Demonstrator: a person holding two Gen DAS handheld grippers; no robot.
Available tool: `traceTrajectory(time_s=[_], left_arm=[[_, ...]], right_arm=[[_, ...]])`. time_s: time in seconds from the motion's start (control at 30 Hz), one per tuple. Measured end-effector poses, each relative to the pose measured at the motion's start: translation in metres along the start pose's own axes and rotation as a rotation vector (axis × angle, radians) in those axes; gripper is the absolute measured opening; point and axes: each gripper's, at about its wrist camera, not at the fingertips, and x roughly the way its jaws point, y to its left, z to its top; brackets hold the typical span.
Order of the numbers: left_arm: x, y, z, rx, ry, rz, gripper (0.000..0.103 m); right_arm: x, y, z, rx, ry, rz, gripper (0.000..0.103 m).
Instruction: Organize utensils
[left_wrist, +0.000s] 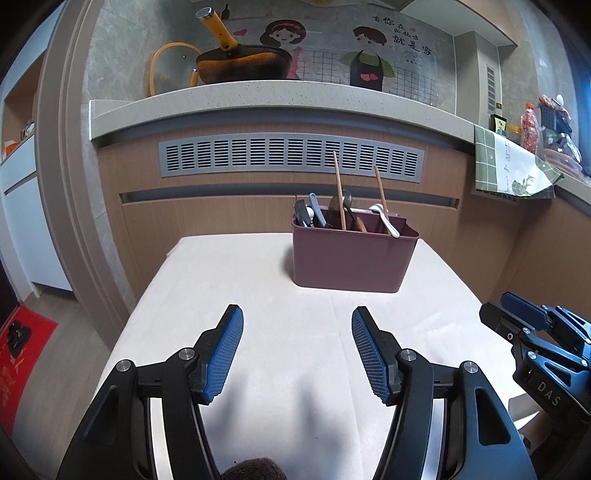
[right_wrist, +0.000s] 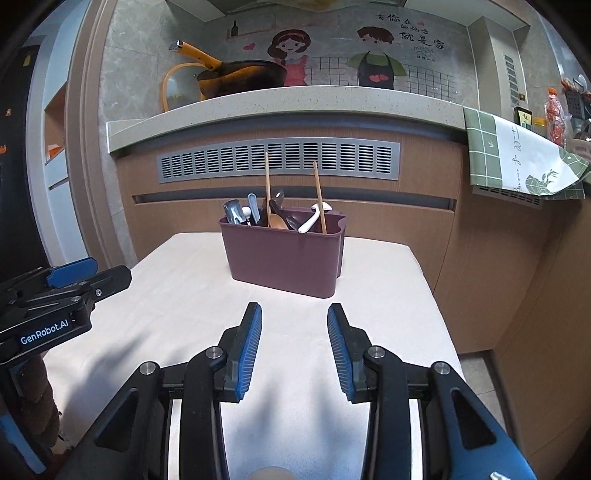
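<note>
A mauve plastic utensil caddy stands at the far side of the white-covered table. Spoons, chopsticks and other utensils stick up out of it. My left gripper hovers over the near part of the table, open, with nothing between its blue pads. My right gripper is also open and empty, short of the caddy. Each gripper shows at the edge of the other's view: the right gripper and the left gripper.
Behind the table runs a wooden cabinet front with a grey vent grille under a stone counter. On the counter are a yellow-handled pan, a glass lid and, at right, a green checked cloth with bottles. A red mat lies on the floor at left.
</note>
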Motion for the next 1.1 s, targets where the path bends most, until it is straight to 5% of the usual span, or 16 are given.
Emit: traceTrajectory(time_s=[1.1], left_arm=[[0.0056, -0.0015, -0.0077, 0.003, 0.021, -0.011, 0.062]], right_arm=[[0.0068, -0.0080, -0.0040, 0.032, 0.028, -0.046, 0.039]])
